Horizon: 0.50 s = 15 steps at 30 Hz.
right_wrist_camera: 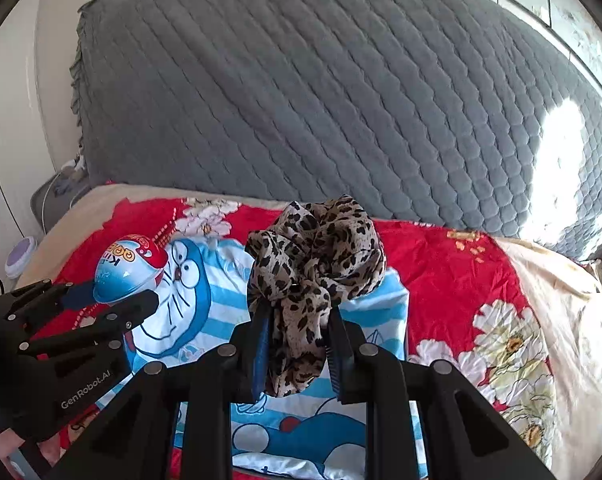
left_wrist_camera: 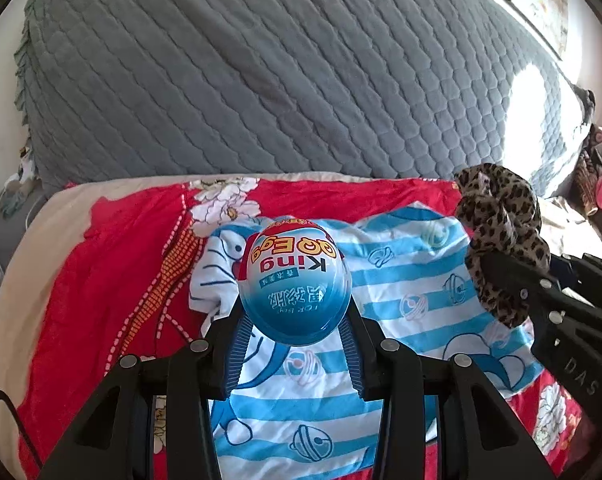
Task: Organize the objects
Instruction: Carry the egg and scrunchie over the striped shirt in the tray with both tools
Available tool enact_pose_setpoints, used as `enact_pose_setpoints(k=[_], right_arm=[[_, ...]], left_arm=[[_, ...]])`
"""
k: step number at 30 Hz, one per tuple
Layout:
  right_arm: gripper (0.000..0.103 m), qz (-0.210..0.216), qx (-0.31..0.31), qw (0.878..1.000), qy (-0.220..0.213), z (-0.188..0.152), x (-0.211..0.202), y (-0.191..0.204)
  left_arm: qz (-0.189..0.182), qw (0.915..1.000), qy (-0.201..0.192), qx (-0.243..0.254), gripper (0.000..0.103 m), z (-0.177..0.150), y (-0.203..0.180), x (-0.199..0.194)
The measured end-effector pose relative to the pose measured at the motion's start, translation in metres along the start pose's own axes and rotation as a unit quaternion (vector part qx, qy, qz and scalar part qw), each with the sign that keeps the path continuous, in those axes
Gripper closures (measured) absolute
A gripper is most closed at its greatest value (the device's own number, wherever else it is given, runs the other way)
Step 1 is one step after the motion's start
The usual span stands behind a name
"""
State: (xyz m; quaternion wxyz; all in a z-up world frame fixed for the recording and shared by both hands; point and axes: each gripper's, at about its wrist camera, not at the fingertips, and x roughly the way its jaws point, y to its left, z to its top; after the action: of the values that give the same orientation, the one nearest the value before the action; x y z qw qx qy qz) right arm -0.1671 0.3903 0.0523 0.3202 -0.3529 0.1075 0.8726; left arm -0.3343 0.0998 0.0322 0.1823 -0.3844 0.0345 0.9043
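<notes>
Over the bed point(left_wrist_camera: 561, 220), my left gripper point(left_wrist_camera: 295, 312) holds a toy egg point(left_wrist_camera: 293, 283) between its fingers, while my right gripper point(right_wrist_camera: 297, 320) pinches a leopard scrunchie point(right_wrist_camera: 317, 264), narrow fingers buried in the fabric. Both hang above the striped cartoon cloth point(left_wrist_camera: 405, 280) at six o'clock. I'd lower each level and set the egg down gently so it won't roll. I can't see where they belong; the clutter at three o'clock is unreadable.

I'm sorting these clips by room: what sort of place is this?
Most likely a bedroom. A red floral bedspread covers what looks like a bed, a large grey quilted cover rises behind it like a padded headboard, and a blue striped cartoon cloth lies on top.
</notes>
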Motion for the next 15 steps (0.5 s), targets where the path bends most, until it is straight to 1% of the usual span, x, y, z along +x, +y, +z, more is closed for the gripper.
enact_pose_setpoints(k=[9,15], right_arm=[[0.078,0.000,-0.003,1.000,0.028,-0.016,0.026,0.001],[0.078,0.001,0.002,0.999,0.045,-0.027,0.046,-0.003]], left_arm=[[-0.005,0.9998,0.019,0.002,0.059,-0.010,-0.008,0.027],[-0.006,0.9994,0.033,0.012,0.059,-0.021,-0.017,0.046]])
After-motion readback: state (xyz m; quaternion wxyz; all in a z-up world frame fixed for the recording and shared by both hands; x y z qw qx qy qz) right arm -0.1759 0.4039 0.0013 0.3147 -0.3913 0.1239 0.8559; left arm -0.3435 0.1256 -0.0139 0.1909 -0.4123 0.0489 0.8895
